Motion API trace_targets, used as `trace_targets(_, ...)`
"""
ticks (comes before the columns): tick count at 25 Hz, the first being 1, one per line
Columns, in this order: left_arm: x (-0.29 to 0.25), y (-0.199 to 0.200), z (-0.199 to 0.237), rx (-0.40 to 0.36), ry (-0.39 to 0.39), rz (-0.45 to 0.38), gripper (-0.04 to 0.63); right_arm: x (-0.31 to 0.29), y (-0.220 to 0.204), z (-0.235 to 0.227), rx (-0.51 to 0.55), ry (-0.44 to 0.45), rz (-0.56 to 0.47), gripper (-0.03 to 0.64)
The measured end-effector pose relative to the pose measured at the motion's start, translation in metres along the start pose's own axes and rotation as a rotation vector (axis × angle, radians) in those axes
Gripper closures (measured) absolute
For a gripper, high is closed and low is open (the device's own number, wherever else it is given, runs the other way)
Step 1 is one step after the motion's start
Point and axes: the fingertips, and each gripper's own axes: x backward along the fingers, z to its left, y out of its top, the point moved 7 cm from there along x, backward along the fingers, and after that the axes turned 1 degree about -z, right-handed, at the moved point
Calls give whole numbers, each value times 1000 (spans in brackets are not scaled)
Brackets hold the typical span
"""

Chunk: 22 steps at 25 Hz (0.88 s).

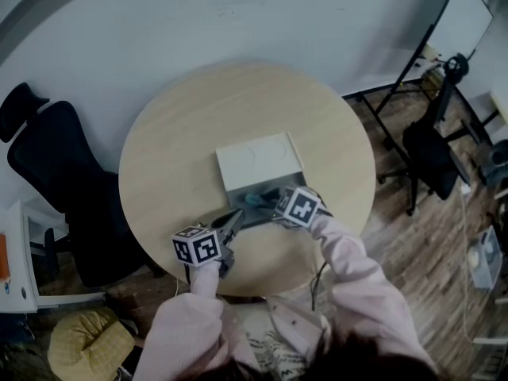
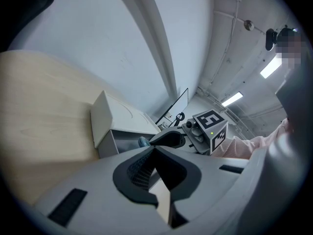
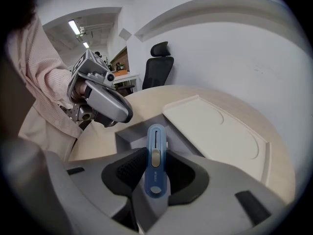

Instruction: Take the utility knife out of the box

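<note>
Right gripper (image 3: pixel 156 173) pinches the blue utility knife (image 3: pixel 156 146) across its handle. The pads clamp the two flat sides, and the slider faces up toward that gripper's camera. The knife's far end points out over the grey drawer (image 3: pixel 139 133), which stands open from the white box (image 1: pixel 258 159). The grip sits low on the handle, probably because that end was the easiest to reach inside the shallow drawer.

From the head view the box sits near the middle of the round bench (image 1: pixel 175 149), with its drawer drawn toward the bench's near edge. The knife appears to be just above the drawer, tilted downward, not resting on its floor.

Left gripper (image 2: pixel 155 152) has its jaws pressed together at the tips and lies at the drawer's near left corner. It seems placed there to steady the drawer and stop the box sliding while the other gripper works. Whether the drawer's rim is nipped between those tips cannot be told.

The task looks nearly done: the knife only needs to clear the drawer.
</note>
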Motion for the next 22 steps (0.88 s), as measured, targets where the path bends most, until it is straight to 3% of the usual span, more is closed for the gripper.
trace_targets(13, 1, 3, -8, -29, -19, -11, 595, 12, -4, 0, -127, -44, -170, 476)
trace_targets(22, 4, 8, -15, -66, -30, -35, 595, 28, -3, 4, -278, -71, -336, 476)
